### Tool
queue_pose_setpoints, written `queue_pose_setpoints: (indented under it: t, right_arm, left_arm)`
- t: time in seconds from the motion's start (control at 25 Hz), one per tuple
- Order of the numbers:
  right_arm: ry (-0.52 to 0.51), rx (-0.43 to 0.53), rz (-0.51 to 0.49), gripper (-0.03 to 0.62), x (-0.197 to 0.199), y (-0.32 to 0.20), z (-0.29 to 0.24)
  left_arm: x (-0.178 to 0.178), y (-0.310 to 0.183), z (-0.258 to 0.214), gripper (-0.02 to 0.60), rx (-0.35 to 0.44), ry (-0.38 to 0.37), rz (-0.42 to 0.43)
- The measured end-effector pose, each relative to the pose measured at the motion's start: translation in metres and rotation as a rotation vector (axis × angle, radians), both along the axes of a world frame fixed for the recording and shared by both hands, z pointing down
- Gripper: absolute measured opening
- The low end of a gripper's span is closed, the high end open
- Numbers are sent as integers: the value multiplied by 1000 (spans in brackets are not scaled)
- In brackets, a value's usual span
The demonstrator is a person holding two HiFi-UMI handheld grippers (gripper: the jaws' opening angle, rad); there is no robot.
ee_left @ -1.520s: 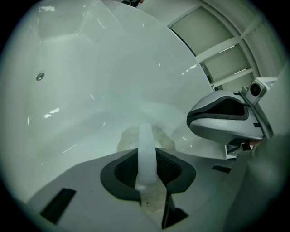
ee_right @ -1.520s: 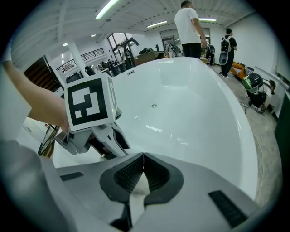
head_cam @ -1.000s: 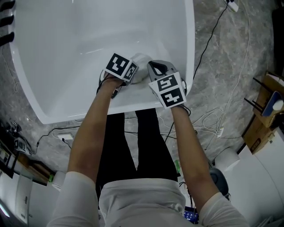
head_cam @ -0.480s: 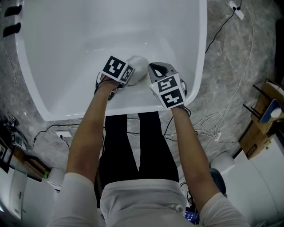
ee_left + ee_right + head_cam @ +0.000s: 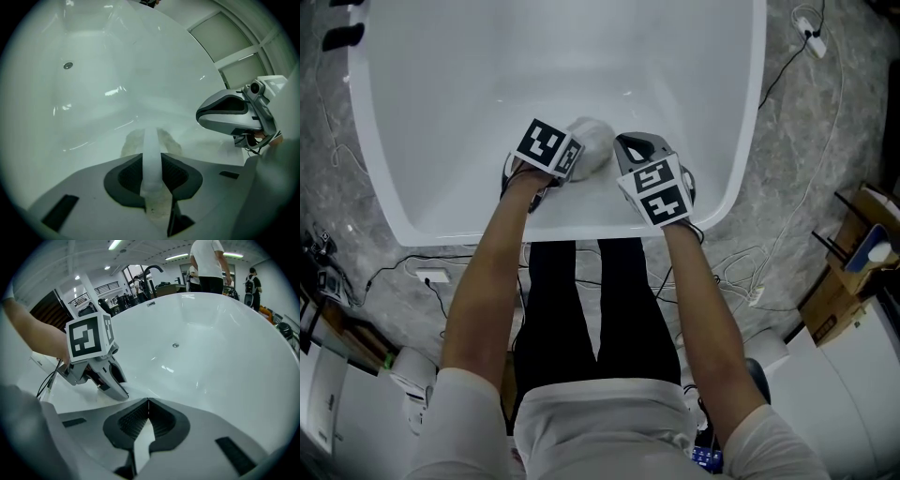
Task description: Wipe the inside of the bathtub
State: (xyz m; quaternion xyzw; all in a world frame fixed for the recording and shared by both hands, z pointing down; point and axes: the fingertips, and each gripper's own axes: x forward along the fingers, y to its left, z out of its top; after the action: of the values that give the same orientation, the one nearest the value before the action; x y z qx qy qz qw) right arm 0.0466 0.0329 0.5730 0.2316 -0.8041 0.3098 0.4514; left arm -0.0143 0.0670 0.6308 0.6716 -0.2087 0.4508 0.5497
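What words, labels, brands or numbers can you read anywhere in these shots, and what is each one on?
None can be read.
Left cube and right cube: black-and-white square marker patterns only, no letters or digits.
Tub: plain white, no print shows.

Bright, even light; gripper views fisheye-warped with dark corners.

Left gripper (image 5: 577, 157), clamped on pale crumpled cloth (image 5: 594, 139), and right gripper (image 5: 630, 142): both now farther left along the near wall of the glossy white bathtub (image 5: 757, 94), well apart from its right rim.
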Motion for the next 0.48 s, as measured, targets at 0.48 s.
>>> queue_pose_setpoints:
  t: [0.48]
  right_arm:
    - [-7, -11, -64, 18, -49, 8, 4]
  left_arm:
    - [-63, 9, 1, 101, -3, -36, -34]
